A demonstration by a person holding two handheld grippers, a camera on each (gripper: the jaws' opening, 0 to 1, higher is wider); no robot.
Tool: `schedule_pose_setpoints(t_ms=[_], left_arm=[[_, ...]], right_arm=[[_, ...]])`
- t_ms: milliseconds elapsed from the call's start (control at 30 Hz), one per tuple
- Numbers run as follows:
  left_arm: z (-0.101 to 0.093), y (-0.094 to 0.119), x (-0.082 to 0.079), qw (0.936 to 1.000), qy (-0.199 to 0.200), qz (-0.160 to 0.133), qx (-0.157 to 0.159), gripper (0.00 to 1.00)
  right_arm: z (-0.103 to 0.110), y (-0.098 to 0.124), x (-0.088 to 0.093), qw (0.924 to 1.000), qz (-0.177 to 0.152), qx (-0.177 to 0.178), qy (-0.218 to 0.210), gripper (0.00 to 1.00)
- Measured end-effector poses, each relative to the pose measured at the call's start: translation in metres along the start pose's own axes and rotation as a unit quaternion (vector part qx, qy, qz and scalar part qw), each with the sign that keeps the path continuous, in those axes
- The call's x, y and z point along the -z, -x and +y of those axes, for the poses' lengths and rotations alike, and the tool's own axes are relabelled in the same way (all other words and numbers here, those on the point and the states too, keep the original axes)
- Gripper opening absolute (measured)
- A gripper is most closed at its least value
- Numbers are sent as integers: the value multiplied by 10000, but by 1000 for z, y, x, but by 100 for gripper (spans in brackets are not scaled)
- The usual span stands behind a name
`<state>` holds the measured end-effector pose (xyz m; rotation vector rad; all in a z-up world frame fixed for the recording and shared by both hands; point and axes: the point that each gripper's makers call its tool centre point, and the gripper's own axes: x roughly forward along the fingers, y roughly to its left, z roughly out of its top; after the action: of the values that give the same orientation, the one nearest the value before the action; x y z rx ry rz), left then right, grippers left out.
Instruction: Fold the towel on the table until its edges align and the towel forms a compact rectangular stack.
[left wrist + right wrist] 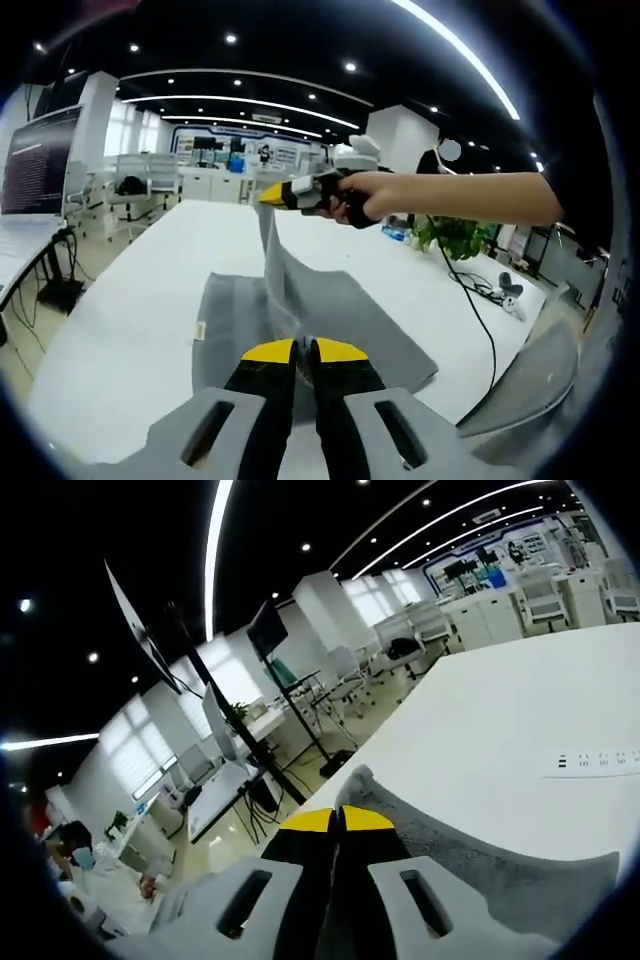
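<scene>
- Your left gripper (pixel 305 350), at the bottom centre of the left gripper view, has its jaws pinched on the near edge of the towel (pixel 340 310).
- Your right gripper (pixel 338 820) also has its jaws clamped on towel cloth, low in its own frame; in the left gripper view it sits upper centre, lifting a corner.
- The towel is grey, partly flat on the white worktop (pixel 130 300), with one fold raised.
- Expect it to be soft, light and limp (it sags between holds); grip at corners and edges.

towels: one (pixel 330 320)
grippers: two (pixel 305 352) (pixel 338 820)
surfaces: one (pixel 140 300)
potted plants: one (pixel 455 238)
power strips: one (pixel 595 763)
</scene>
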<state>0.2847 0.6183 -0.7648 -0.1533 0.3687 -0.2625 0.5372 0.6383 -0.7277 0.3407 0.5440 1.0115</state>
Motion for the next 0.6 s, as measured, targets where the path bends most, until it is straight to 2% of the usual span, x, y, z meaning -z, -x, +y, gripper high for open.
schedule_pose_setpoints(t_ms=[133,200,400,600], left_arm=[[8,-1,8,9999,88,44,-117,6],[14,-2,12,9997,140,59,-186,6],[23,-3,25,9990,327,125,-270,5],[41,-4,43,9975,541,170,-426,5]], right_arm=[[-4,-7,8,9999,74,78,40,0],[-12,-10,10,9995,32,286,149,0],[-15,-22,25,9994,154,276,166,0],[-16,-37,40,9989,311,299,199,0]])
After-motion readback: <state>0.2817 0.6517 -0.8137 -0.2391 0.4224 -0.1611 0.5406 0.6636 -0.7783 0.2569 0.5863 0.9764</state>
